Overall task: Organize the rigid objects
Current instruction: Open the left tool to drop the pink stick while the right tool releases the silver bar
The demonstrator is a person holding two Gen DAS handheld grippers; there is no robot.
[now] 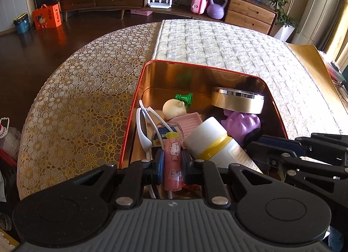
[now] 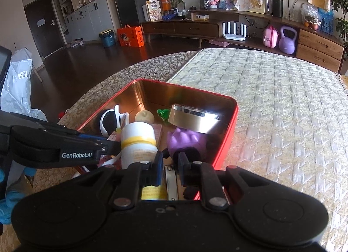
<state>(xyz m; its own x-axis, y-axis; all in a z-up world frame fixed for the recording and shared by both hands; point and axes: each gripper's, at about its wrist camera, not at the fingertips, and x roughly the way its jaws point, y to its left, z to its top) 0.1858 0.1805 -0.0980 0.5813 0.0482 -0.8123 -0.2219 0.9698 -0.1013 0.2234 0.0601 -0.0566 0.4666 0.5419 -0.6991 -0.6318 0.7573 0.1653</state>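
Observation:
A red tin (image 1: 132, 108) with a gold inside stands on the table and holds several objects: white sunglasses (image 1: 142, 130), a cream ball (image 1: 174, 109), a green chess pawn (image 1: 184, 98), a gold round tin (image 1: 238, 99), a purple toy (image 1: 241, 122) and a white bottle with a yellow band (image 1: 214, 143). My left gripper (image 1: 172, 162) is shut on a pink tube (image 1: 173, 160) with a pig print, over the tin's near end. My right gripper (image 2: 170, 164) is over the tin (image 2: 228, 125) near the purple toy (image 2: 187, 141), jaws narrowly apart around a thin white object (image 2: 171, 183).
The tin sits on a lace-covered round table (image 1: 76, 104) with a quilted runner (image 1: 217, 43). Beyond are a dark floor, a wooden sideboard (image 1: 104, 1), an orange box (image 1: 46, 17) and a purple kettlebell (image 1: 216, 7).

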